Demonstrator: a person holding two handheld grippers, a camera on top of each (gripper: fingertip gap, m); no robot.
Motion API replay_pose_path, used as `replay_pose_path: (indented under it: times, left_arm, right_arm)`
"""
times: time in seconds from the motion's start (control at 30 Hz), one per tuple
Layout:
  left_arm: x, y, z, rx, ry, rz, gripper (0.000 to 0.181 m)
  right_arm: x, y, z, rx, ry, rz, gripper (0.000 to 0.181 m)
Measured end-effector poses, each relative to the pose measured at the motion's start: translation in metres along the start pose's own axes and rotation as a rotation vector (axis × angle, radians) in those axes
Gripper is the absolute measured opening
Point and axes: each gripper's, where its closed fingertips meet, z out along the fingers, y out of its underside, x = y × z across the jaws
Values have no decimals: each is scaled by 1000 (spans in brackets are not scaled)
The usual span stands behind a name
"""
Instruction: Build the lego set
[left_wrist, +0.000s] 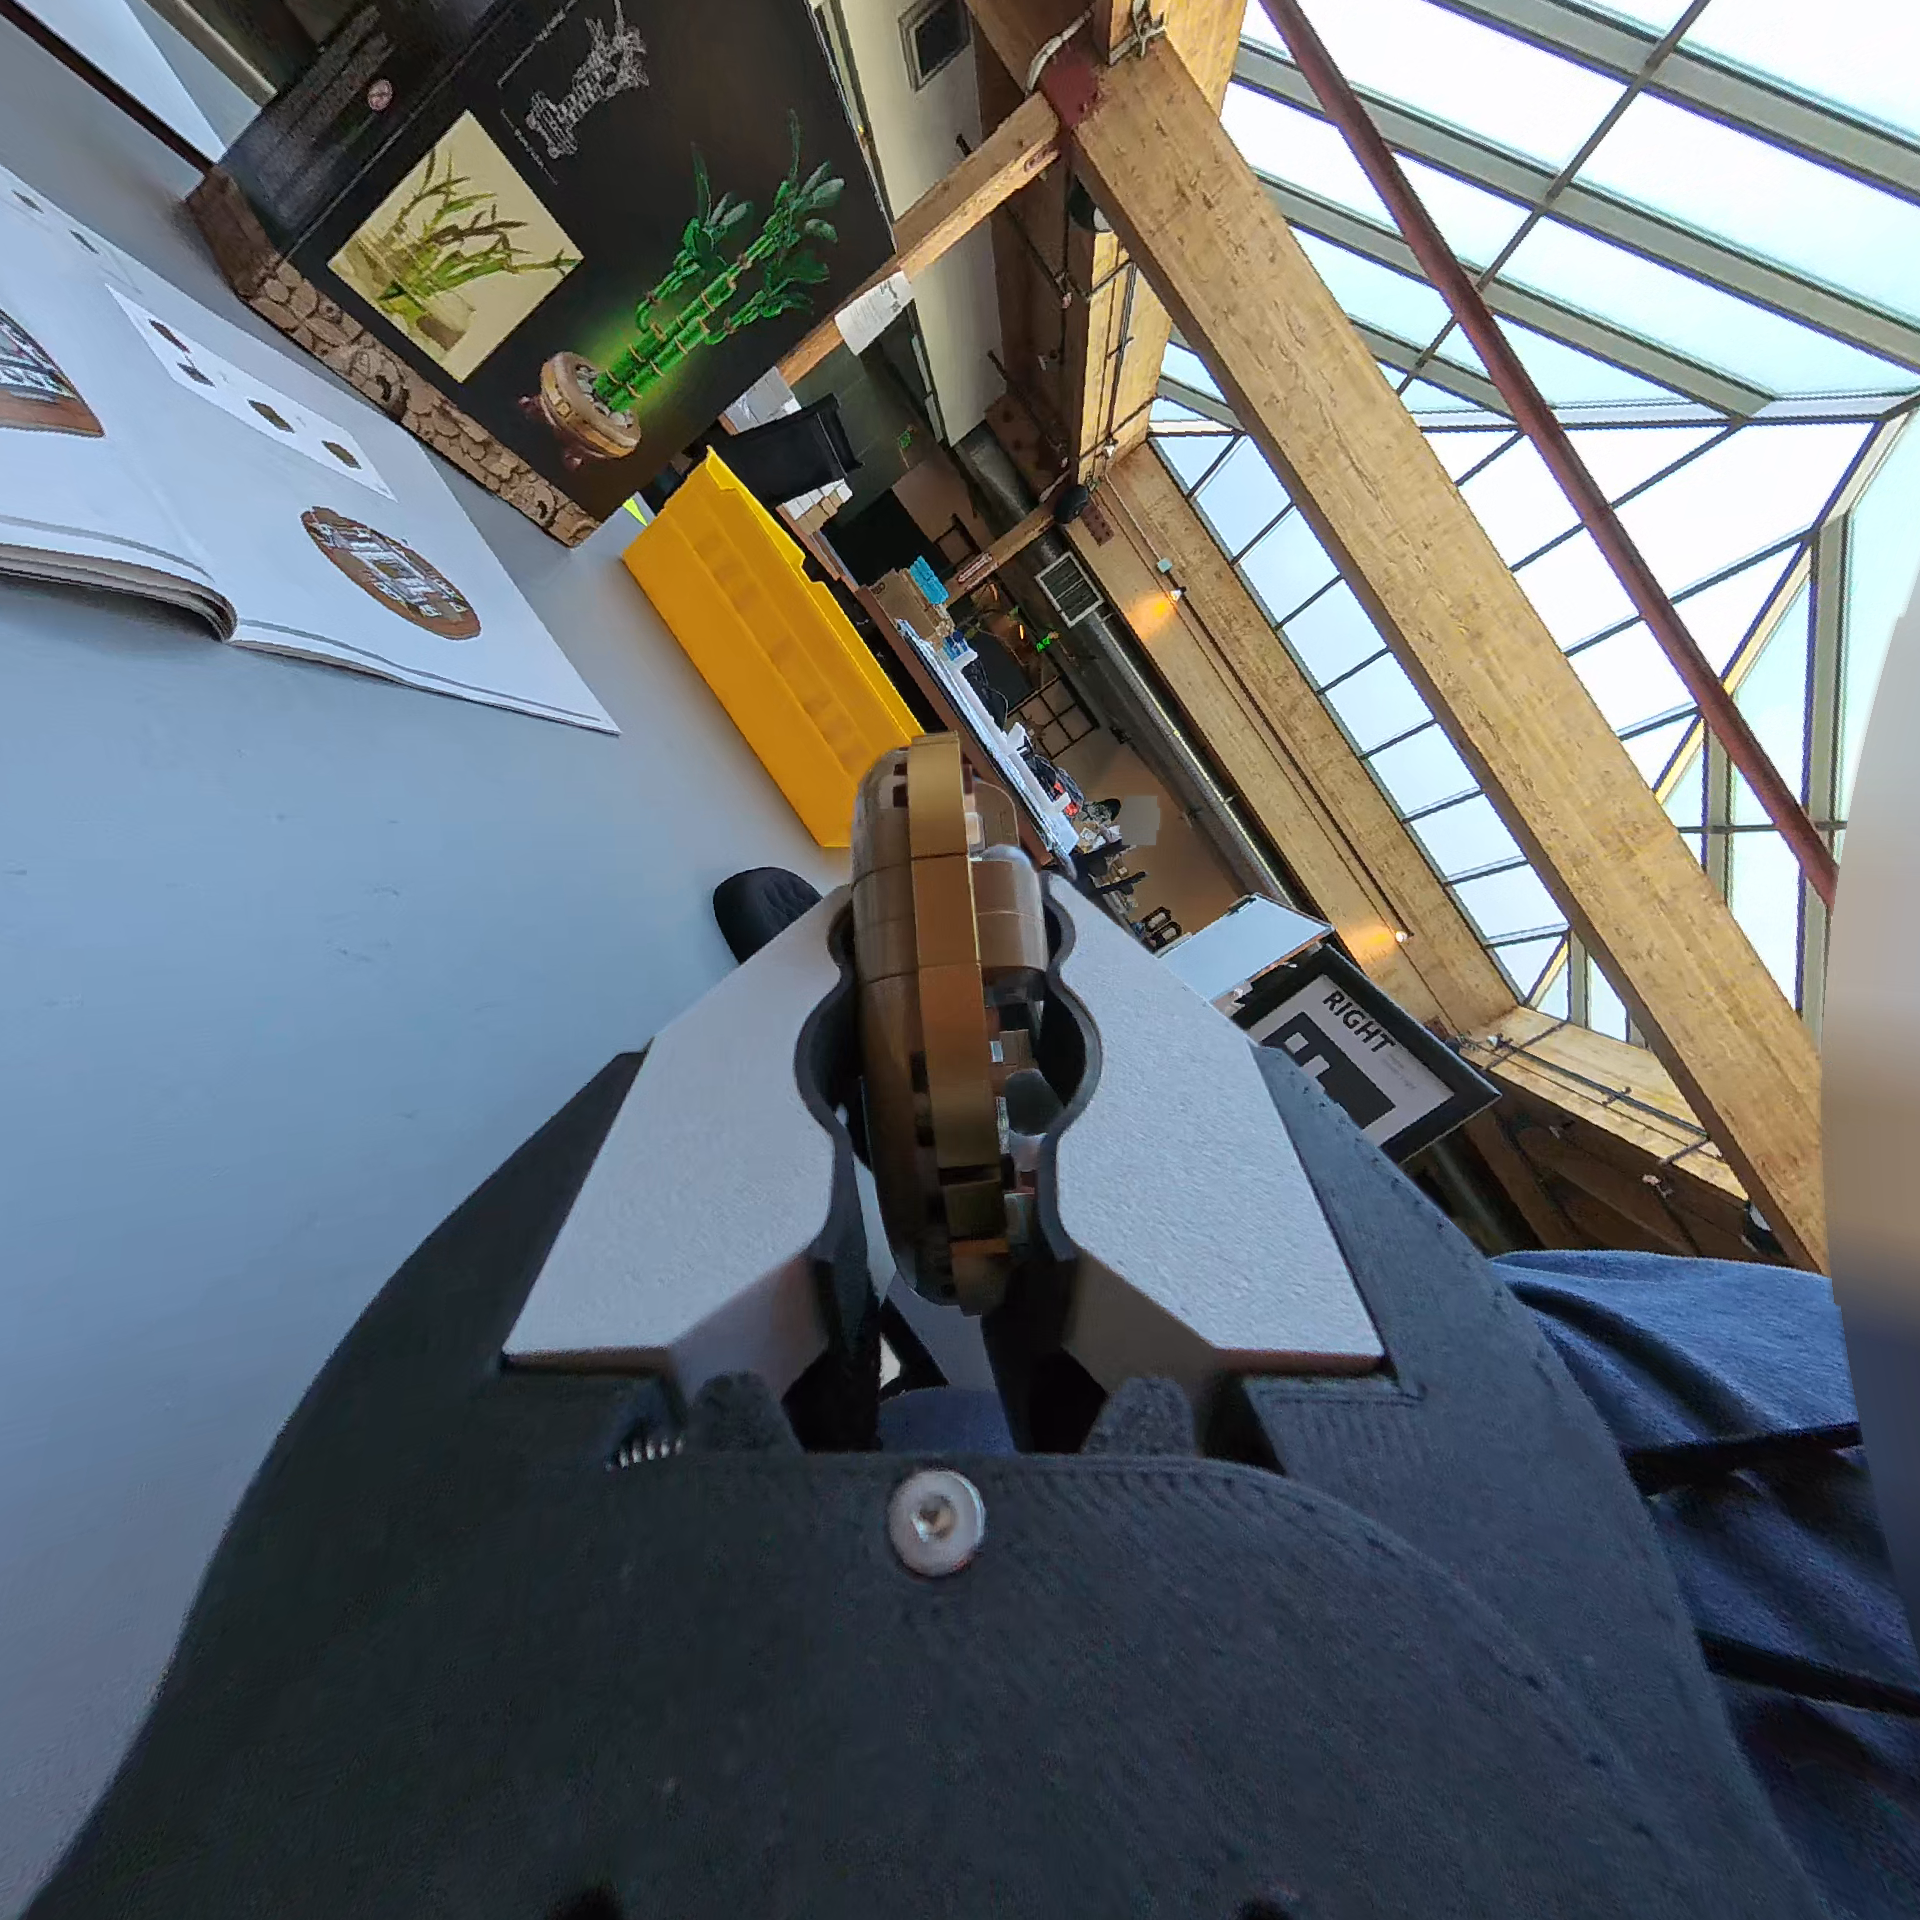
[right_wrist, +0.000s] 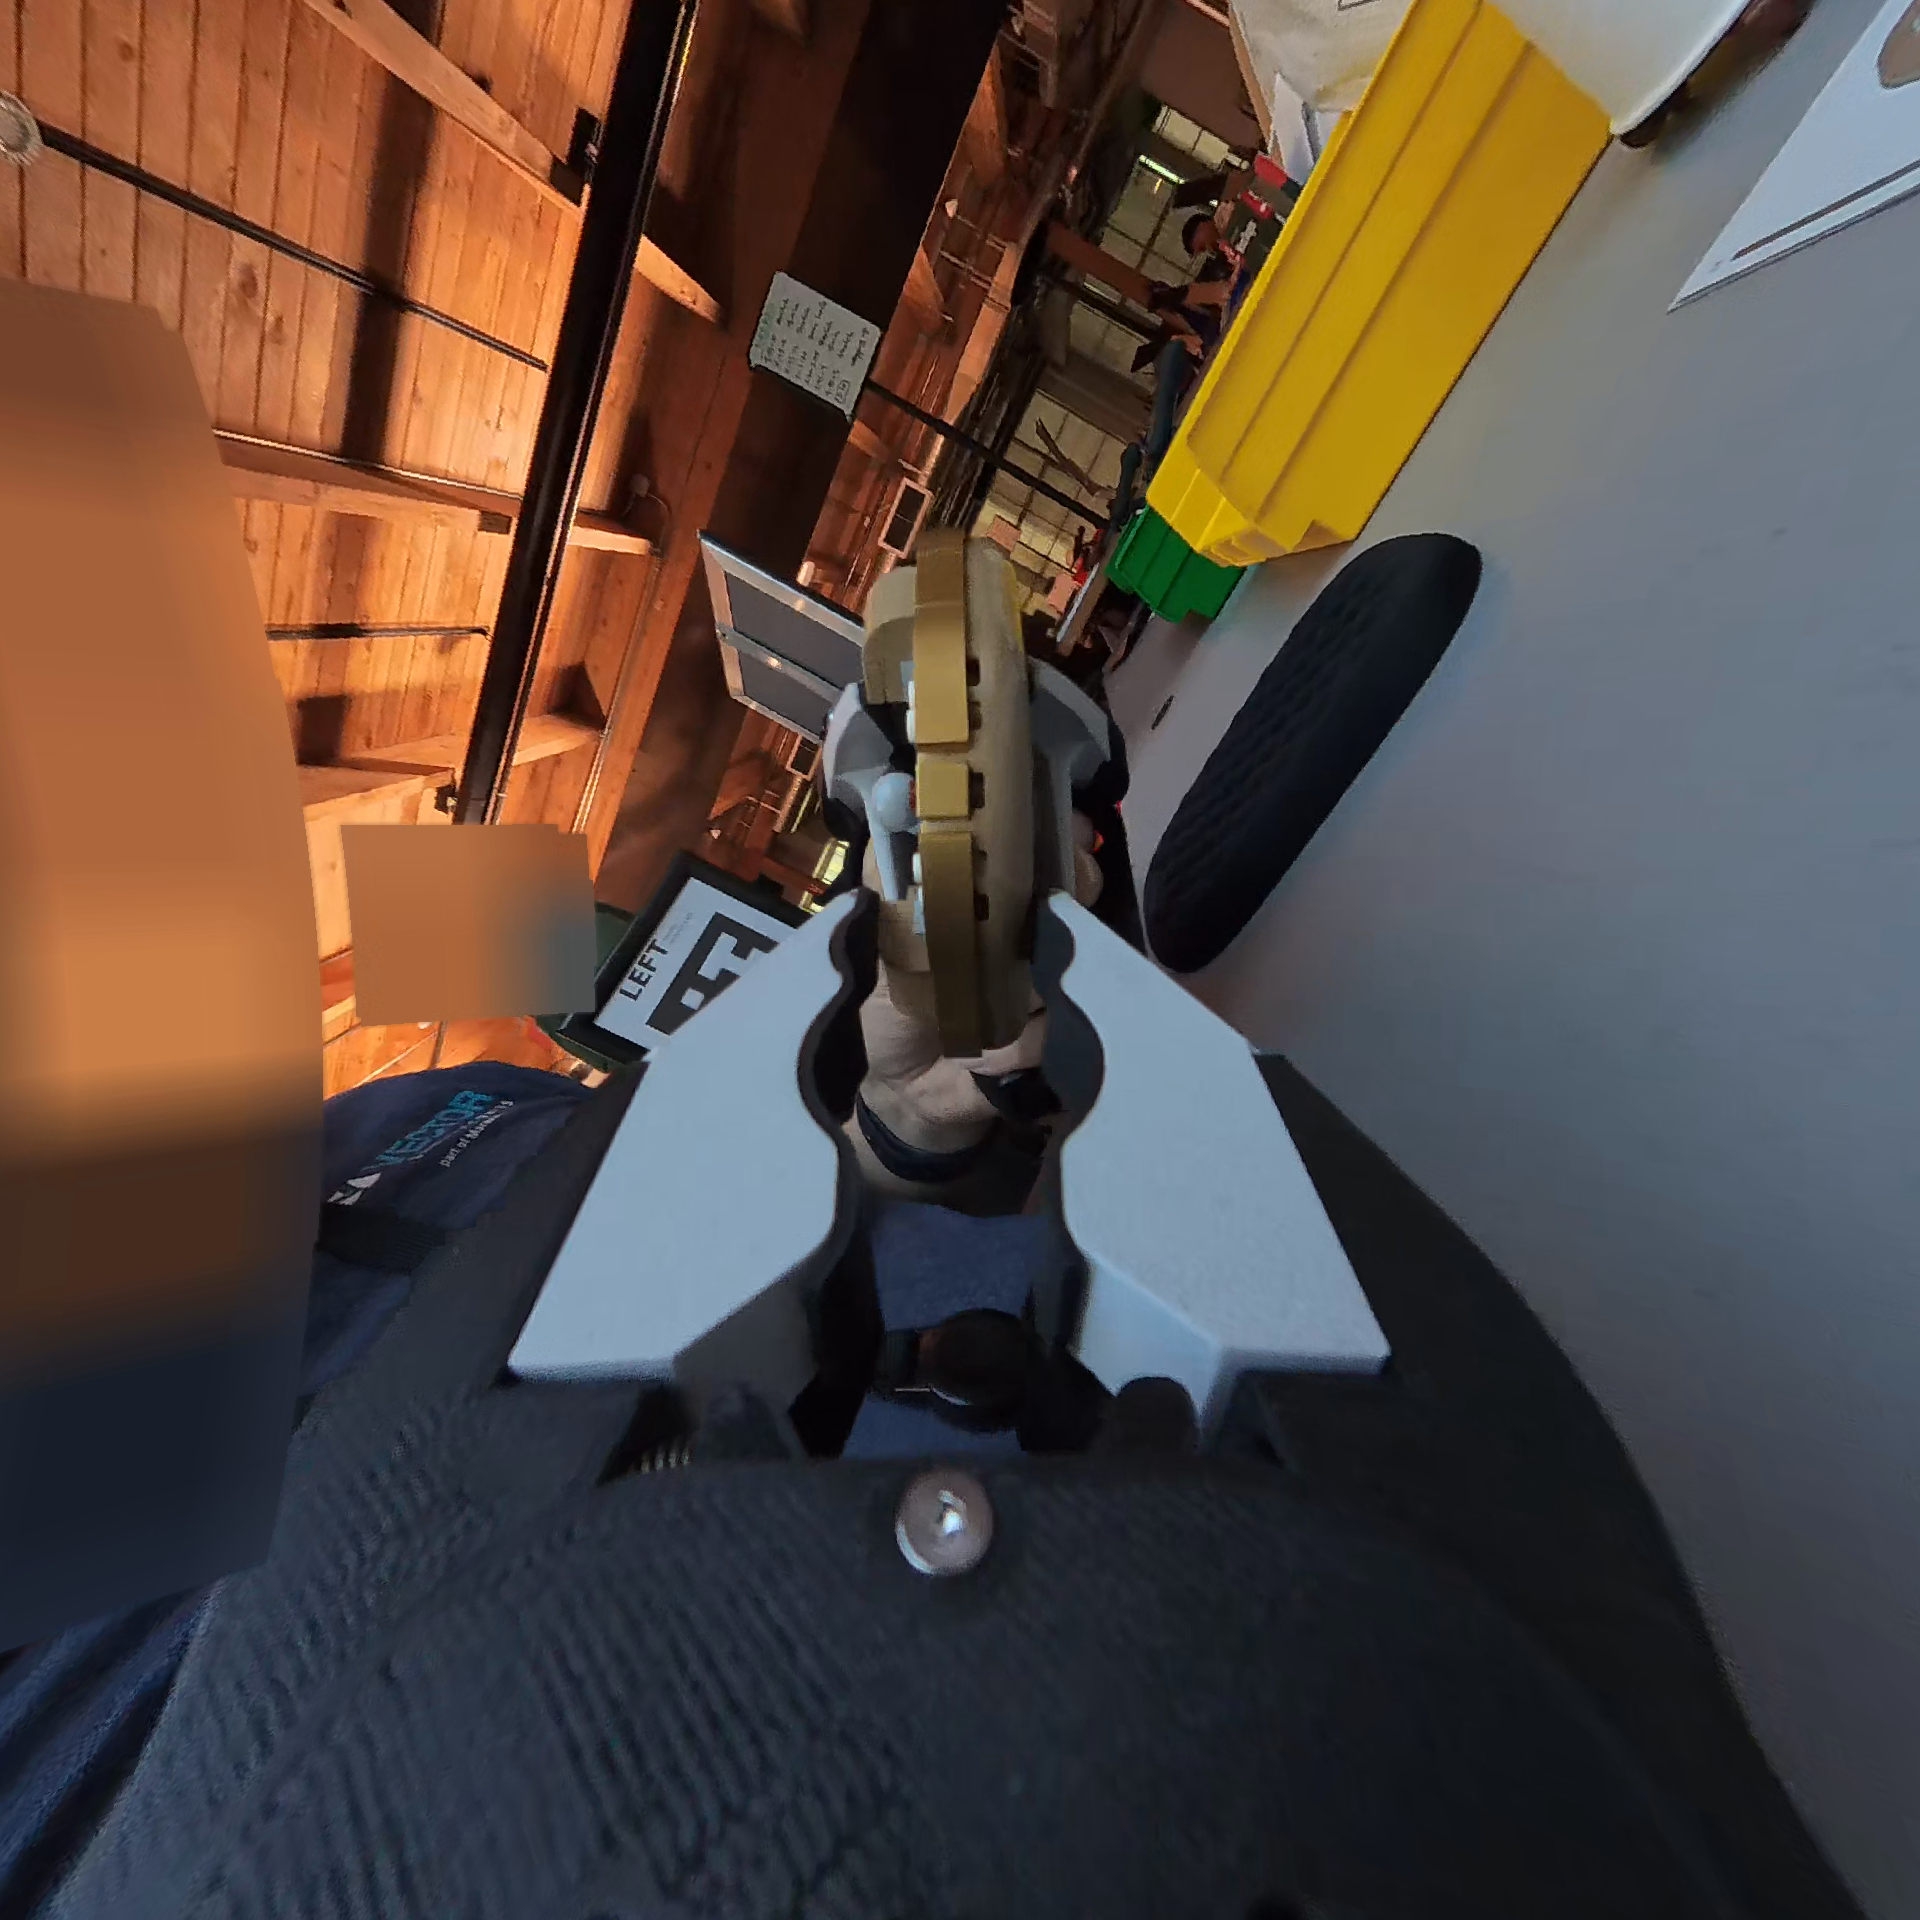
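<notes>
The left gripper (left_wrist: 951, 1039) is clamped on a round tan-and-gold lego assembly (left_wrist: 940, 997), which stands on edge between its grey fingers (left_wrist: 727, 1132), one finger on each flat side, the gold rim facing the camera and the upper part of the disc rising past the fingertips. In the right wrist view the right gripper (right_wrist: 951, 925) has its two grey fingers (right_wrist: 727, 1122) apart, their tips on either side of the near edge of the same lego assembly (right_wrist: 951, 790); whether they touch it cannot be told, and the pads do not look pressed against it. Farther off in that view the left gripper (right_wrist: 966, 769) shows from the front, gripping the disc, with a person's hand (right_wrist: 925, 1081) below it. Beyond the left gripper the grey bench (left_wrist: 260, 935) carries an open instruction booklet (left_wrist: 260, 499), lying flat, and behind it an upright dark set box (left_wrist: 561, 239) printed with a green bamboo plant. Just beside the box sits a yellow bin (left_wrist: 769, 644), and a black ribbed oval object (left_wrist: 758, 904) lies on the bench near the fingertips. From the right wrist view the yellow bin (right_wrist: 1382, 281) has a green bin (right_wrist: 1169, 566) behind it, and the black ribbed object (right_wrist: 1309, 748) lies near them. Blue fabric, a person's clothing (left_wrist: 1714, 1455), shows to the right below the left gripper.
</notes>
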Motion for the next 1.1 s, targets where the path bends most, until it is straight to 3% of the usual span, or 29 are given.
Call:
replay_pose_path:
  times: [0.33, 0.5, 0.57, 0.83, 1.1]
  left_arm:
    - [-1, -2, 2, 11, -3, -14, 28]
    - [2, -9, 1, 26, -2, -11, 28]
    - [0, -14, -1, 48, -15, -18, 28]
    - [-13, -27, -15, 125, -18, -118, 28]
    - [-16, -31, -20, 161, -14, -157, 28]
  right_arm:
    - [0, -1, -1, -39, 23, -23, 28]
    - [-5, -8, 1, 9, -41, -33, 28]
    - [-1, -12, -1, 52, -26, -18, 50]
    - [11, -19, -16, 130, 32, -70, 51]
    - [13, -15, -1, 161, -49, 89, 50]
